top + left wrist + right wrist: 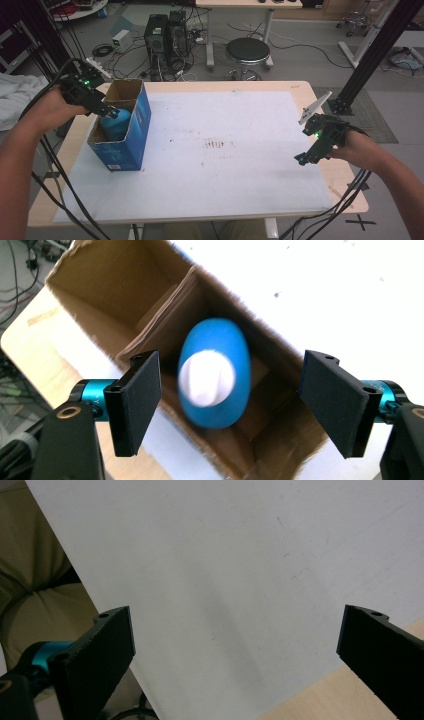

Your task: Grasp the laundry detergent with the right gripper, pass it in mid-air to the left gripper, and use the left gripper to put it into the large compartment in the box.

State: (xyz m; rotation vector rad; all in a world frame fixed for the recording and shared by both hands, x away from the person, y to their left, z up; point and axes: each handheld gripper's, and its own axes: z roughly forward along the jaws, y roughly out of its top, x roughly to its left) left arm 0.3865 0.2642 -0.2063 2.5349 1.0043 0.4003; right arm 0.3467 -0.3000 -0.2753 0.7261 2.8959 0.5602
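Left hand-held gripper (227,405) hangs spread above blue bottle (215,372) in box (100,285).

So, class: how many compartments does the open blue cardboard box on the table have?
2. The near compartment holds a blue bottle with a white cap; the far compartment looks empty, though its floor is partly hidden.

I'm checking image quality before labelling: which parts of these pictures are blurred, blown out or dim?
Left gripper view: the blue rounded bottle with a white cap is motion-blurred inside the brown-lined blue cardboard box, and the white sheet beyond is overexposed. Right gripper view: soft shadow falls across that white sheet, and the right claw is dark. High view: sharp, evenly lit.
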